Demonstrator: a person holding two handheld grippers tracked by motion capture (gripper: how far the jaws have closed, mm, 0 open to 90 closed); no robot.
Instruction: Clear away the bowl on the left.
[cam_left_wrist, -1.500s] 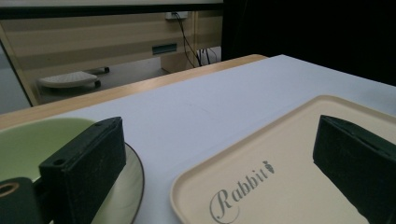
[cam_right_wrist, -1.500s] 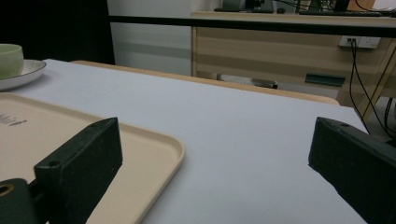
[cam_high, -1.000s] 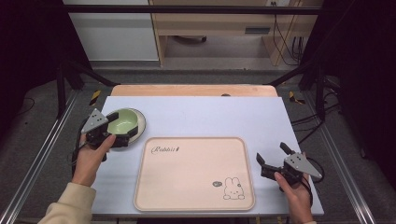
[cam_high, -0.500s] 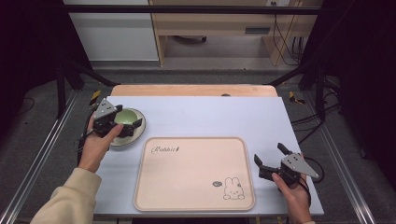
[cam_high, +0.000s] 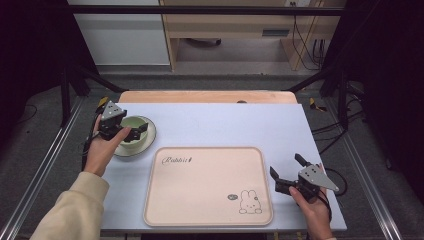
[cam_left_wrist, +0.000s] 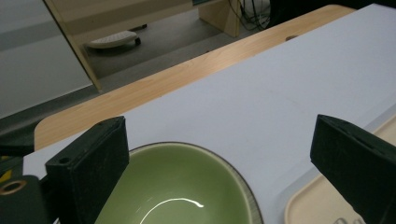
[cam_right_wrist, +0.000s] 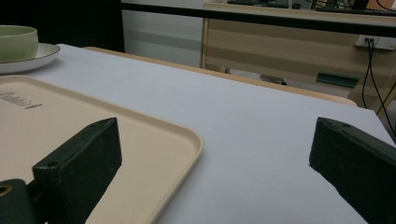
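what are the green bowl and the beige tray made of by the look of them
The green bowl looks like glazed ceramic: a bright curved glint sits on its smooth inside, and its rim is darker. The beige tray looks like matt plastic or melamine, though that is uncertain: an even flat colour, a moulded raised rim with rounded corners, and a printed rabbit and lettering.
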